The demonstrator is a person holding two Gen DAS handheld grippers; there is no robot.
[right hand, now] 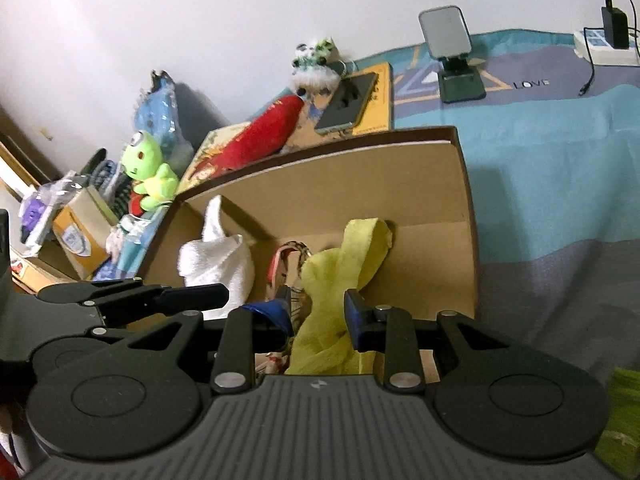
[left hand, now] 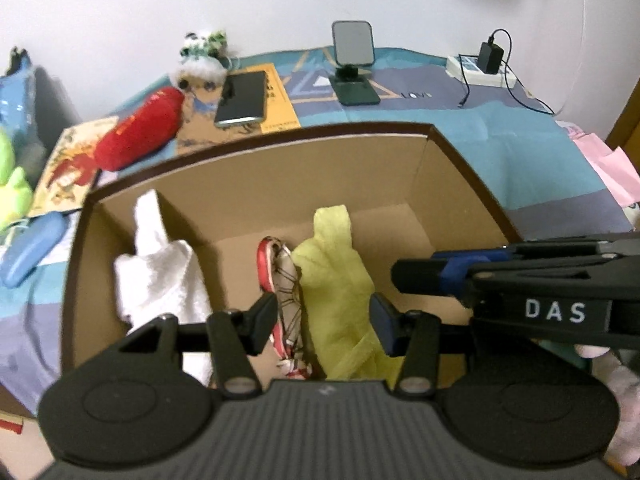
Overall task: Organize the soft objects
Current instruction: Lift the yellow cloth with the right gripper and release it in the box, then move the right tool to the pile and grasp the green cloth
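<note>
Soft cloths are already gathered in the cardboard box point(left hand: 460, 168) on the bed point(left hand: 540, 152): a white towel point(left hand: 160, 276) slumped against the left wall, a red patterned scarf point(left hand: 286, 292) in the middle, and a yellow cloth point(left hand: 340, 292) draped up the back wall. Left gripper point(left hand: 324, 320) hangs over the box with its jaws released, standing apart on either side of the scarf and the yellow cloth without pressing either. Right gripper point(right hand: 318, 312) hovers just beside it, its jaws straddling the lower bunch of the yellow cloth point(right hand: 332, 312); from the right wrist view the pads seem close to the fabric, yet I cannot tell whether they actually pinch it.

My read is that the yellow cloth is being settled into the box. To do that well, the right jaws should carry the loose bunch down to the box floor before letting go, so no tail hangs over the rim. The left jaws would do best to stay clear of the scarf, since a snag would drag it out. The red plush point(left hand: 140, 136) and the green plush point(right hand: 146, 172) remain outside on the bed, likely next
</note>
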